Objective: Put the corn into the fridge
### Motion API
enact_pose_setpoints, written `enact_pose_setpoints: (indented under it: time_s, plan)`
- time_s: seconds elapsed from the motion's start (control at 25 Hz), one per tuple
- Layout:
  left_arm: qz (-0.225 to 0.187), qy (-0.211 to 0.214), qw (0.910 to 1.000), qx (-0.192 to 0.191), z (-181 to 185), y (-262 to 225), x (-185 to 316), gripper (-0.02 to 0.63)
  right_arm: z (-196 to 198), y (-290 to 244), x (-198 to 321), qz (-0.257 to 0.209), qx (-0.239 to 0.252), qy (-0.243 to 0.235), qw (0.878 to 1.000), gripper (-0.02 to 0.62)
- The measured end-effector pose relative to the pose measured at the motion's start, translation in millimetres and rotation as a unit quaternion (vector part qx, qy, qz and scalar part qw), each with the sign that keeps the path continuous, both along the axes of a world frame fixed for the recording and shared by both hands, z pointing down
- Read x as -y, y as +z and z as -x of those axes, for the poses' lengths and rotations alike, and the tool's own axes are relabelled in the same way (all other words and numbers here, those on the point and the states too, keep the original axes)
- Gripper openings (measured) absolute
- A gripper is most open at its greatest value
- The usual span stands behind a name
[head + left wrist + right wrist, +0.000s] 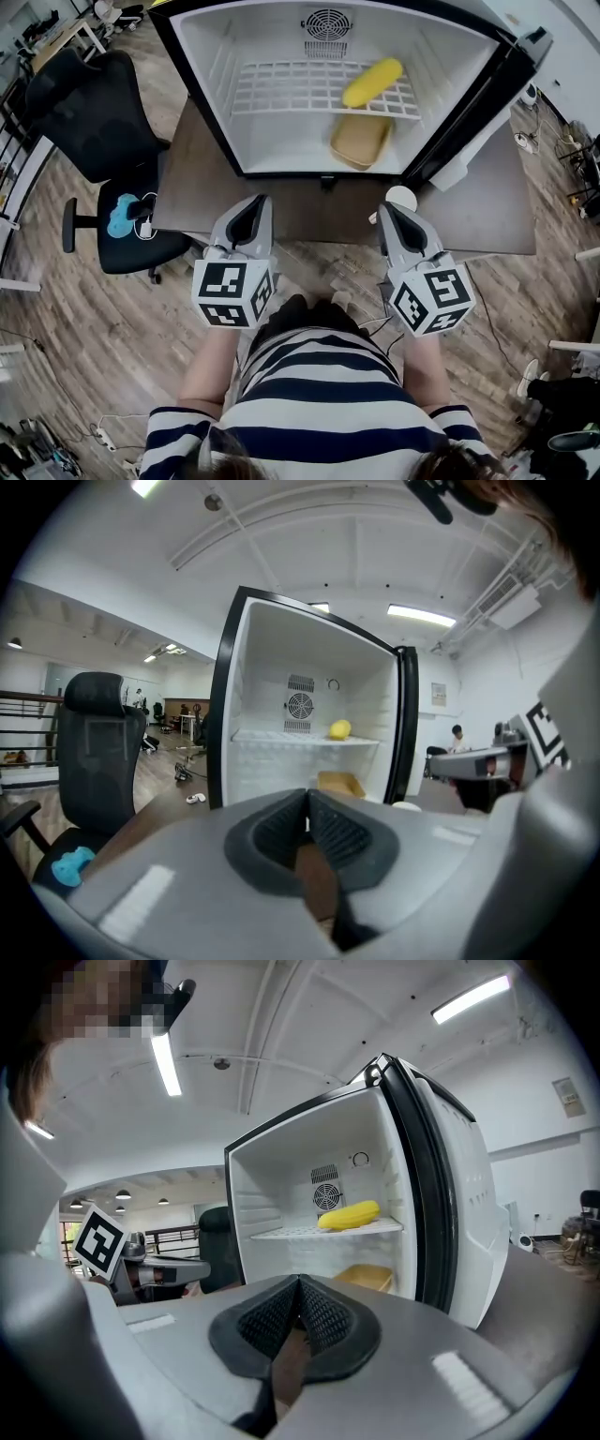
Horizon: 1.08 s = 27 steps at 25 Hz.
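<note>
Corn (372,82) on shelf (281,94) in fridge (211,66); L tool (248,214) & R tool (397,217) jaws together, empty.

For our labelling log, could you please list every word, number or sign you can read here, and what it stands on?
No text here can be read.
Too small to read: the wall sign to the right of the fridge.
Black-and-white square patterns only, no letters or numbers: the marker cubes.
No print shows on the fridge itself.
</note>
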State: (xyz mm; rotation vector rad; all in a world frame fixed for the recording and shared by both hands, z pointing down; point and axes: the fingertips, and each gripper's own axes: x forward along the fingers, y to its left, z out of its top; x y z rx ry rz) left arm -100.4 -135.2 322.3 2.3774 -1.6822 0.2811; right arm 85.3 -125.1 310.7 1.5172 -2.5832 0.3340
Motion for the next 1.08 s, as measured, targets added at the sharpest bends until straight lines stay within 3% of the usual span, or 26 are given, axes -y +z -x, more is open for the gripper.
enact_pose_setpoints:
  time_s: [0.88,1.08]
  plan:
    - [0.016,0.017,0.9997,-0.001,-6.4,14.0,-5.1,0.0,-14.0,2.5,6.3,0.003,0.0,0.02,1.0,-0.005]
    - [0.015,0.021,0.9996,-0.015,-7.1,13.5,-5.3,0.0,-16.0,5.4,9.8,0.006,0.001,0.02,1.0,-0.006]
